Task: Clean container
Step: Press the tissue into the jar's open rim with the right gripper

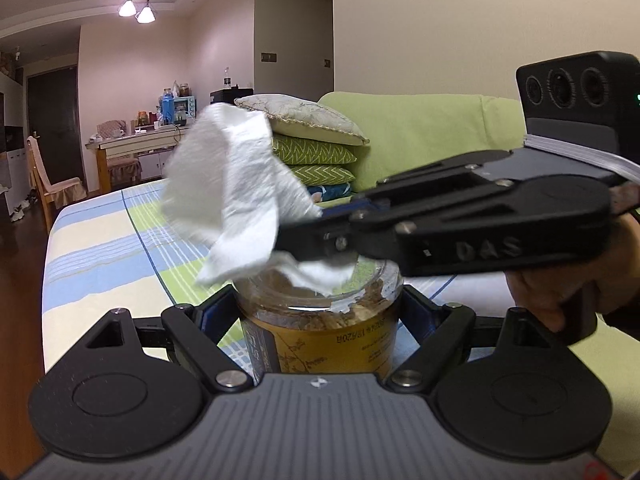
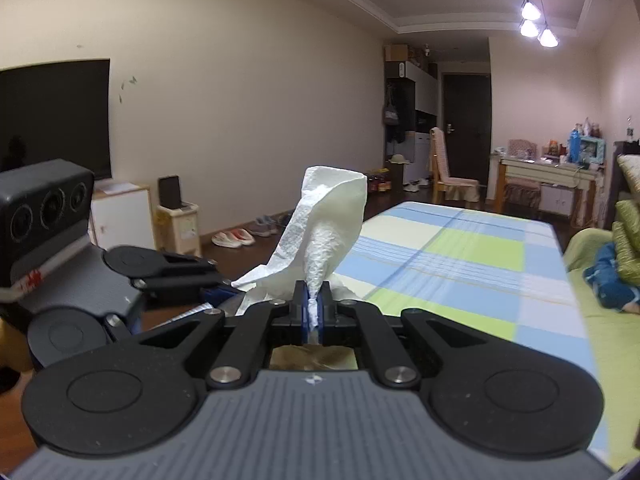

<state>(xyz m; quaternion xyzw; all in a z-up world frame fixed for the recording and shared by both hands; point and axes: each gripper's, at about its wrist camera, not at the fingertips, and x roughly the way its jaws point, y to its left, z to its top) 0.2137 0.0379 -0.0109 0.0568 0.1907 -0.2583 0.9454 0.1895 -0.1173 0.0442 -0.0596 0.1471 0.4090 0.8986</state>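
My left gripper [image 1: 320, 312] is shut on a clear plastic jar [image 1: 320, 336] with a yellow-brown label and brown residue smeared inside its open mouth. My right gripper [image 2: 314, 304] is shut on a crumpled white paper towel [image 2: 320, 232]. In the left wrist view the right gripper [image 1: 292, 236] reaches in from the right just above the jar's mouth. The towel [image 1: 232, 192] hangs partly over the rim, and its lower edge touches the opening. In the right wrist view the left gripper [image 2: 216, 280] is at the left, and the jar is mostly hidden under my fingers.
A table with a blue, green and cream checked cloth [image 1: 112, 248] lies under the jar. A green sofa [image 1: 420, 132] with stacked cushions [image 1: 316, 140] stands behind it. A chair [image 2: 444, 176] and a cluttered side table [image 2: 548, 172] stand at the far end.
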